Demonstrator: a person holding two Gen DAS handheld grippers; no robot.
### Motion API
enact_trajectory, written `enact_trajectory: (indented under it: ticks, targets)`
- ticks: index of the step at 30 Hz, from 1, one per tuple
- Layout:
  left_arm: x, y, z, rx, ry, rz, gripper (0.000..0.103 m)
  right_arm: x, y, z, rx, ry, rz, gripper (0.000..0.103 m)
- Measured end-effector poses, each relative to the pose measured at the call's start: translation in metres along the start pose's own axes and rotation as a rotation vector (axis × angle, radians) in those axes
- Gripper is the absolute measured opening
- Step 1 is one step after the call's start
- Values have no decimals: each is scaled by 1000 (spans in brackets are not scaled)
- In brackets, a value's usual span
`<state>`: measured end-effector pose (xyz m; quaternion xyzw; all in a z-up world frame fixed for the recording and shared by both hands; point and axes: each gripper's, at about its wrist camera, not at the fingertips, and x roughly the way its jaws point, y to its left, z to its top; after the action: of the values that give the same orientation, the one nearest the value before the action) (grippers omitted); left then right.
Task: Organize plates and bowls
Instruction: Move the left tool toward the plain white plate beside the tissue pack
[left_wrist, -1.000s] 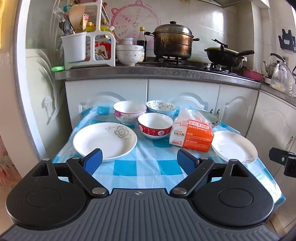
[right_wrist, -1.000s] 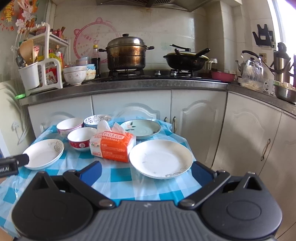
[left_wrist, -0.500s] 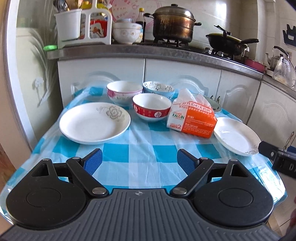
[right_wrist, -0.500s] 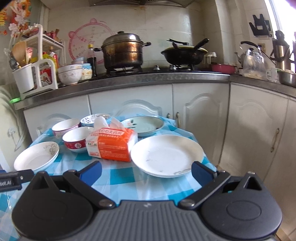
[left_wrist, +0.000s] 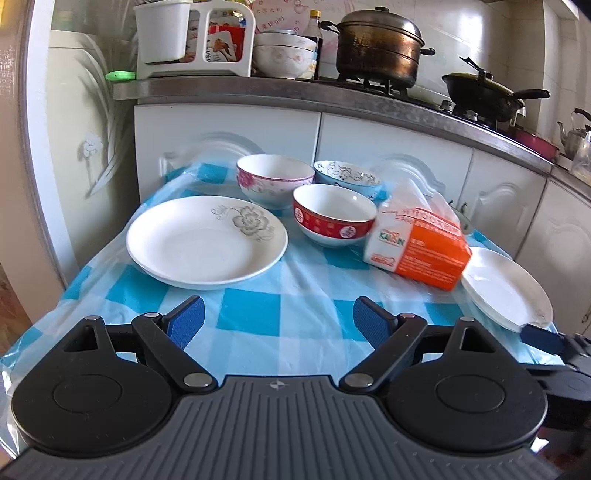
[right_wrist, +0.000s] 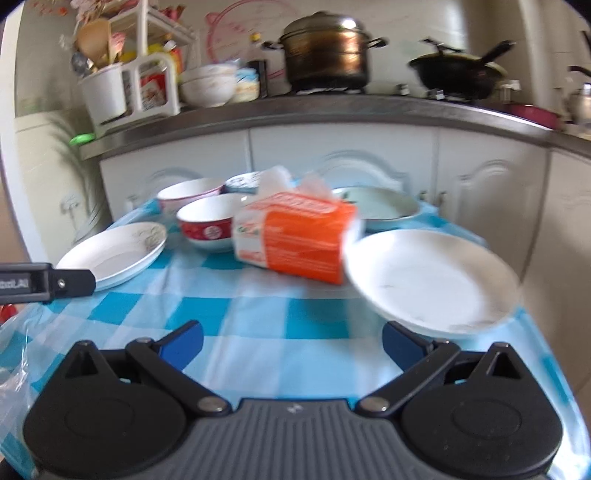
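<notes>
Plates lie nearest: flowered plate (left_wrist: 207, 242) at 11 o'clock of the spread, empty left gripper (left_wrist: 274, 323), plain plate (right_wrist: 430, 278) at 1 o'clock of the spread, empty right gripper (right_wrist: 291, 343); red bowl (left_wrist: 334, 214), pink bowl (left_wrist: 275, 181) and blue bowl (left_wrist: 347, 177) beyond.

Legible markings are few. The tissue pack (left_wrist: 417, 245) carries the brand "KAIXIN" in green on its white end panel, with a numeral "2" in an orange-red band below it. Print on its orange face and top is too small to read. The red bowl (left_wrist: 334, 216) bears white Chinese characters on its band, not legible. In the right wrist view all print is blurred.
</notes>
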<state>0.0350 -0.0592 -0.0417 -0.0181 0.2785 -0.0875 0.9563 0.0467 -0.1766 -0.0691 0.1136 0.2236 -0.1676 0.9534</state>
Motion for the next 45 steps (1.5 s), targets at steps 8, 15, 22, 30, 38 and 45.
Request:
enact_trajectory:
  ticks: [8, 15, 22, 30, 38, 45]
  targets:
    - [23, 8, -7, -20, 35, 26, 103, 58, 10, 10, -47, 93, 13, 102]
    - [46, 22, -10, -59, 65, 41, 103, 90, 19, 19, -77, 166, -9, 102]
    - [61, 26, -9, -76, 87, 32, 103, 106, 21, 27, -71, 168, 9, 103]
    - [62, 30, -2, -82, 70, 6, 103, 97, 19, 25, -44, 167, 33, 102]
    - [61, 44, 15, -119, 30, 46, 103, 71, 15, 35, -29, 120, 40, 102]
    - [55, 67, 31, -177, -11, 116, 103, 69, 18, 46, -4, 99, 98, 100]
